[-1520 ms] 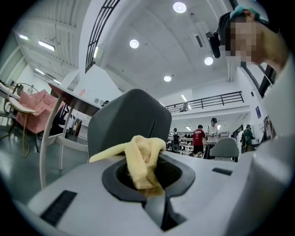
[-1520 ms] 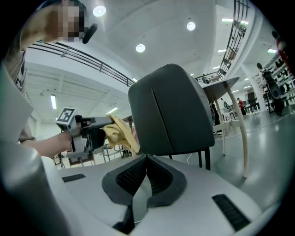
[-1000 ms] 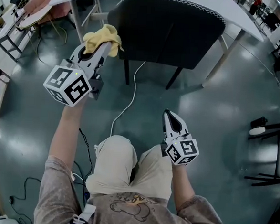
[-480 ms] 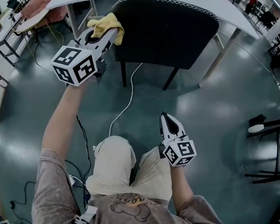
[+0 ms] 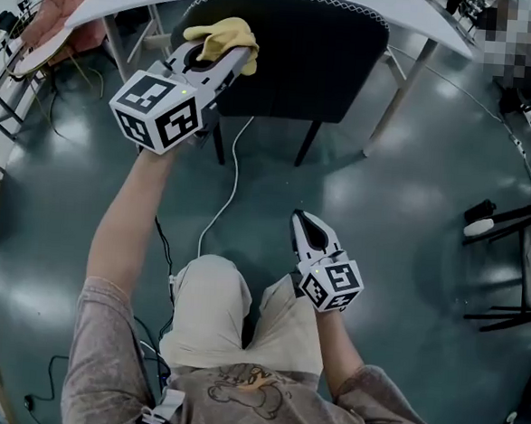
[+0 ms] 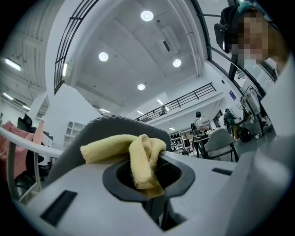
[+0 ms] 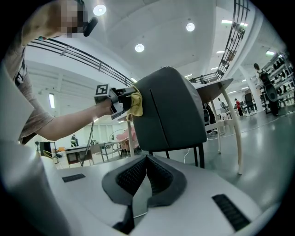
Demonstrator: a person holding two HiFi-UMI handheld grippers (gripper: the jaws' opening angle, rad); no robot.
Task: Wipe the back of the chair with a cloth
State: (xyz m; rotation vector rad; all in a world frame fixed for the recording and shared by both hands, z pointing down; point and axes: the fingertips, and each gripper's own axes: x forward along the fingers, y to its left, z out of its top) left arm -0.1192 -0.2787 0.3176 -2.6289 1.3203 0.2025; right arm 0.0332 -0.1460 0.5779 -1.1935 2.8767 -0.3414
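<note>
Yellow cloth pinched tight in the left tool, bunched up with a loose end sticking out. Held up at the top left corner of the dark chair back, and seems to touch it there. Right tool pressed together with nothing in it, held low over the floor, near the person's knees and well apart from the chair.

Looks like only the very start of the job. Cloth at one corner, and no way to tell clean from not clean on the dark back. Most likely left to do: rubbing across the whole back, side to side and top to bottom.

From the head view: both tools at once, the chair standing at the edge of the white surface, and a white cord on the floor. No clear look at the pinch there, though.

From the left tool view: the pinch up close, with the cloth folded down between the jaws and the stitched top edge of the chair just behind.

From the right tool view: the chair from the side, on its thin legs, with the cloth right against the upper edge of the back. Also shows the right tool's own jaws closed on nothing.
</note>
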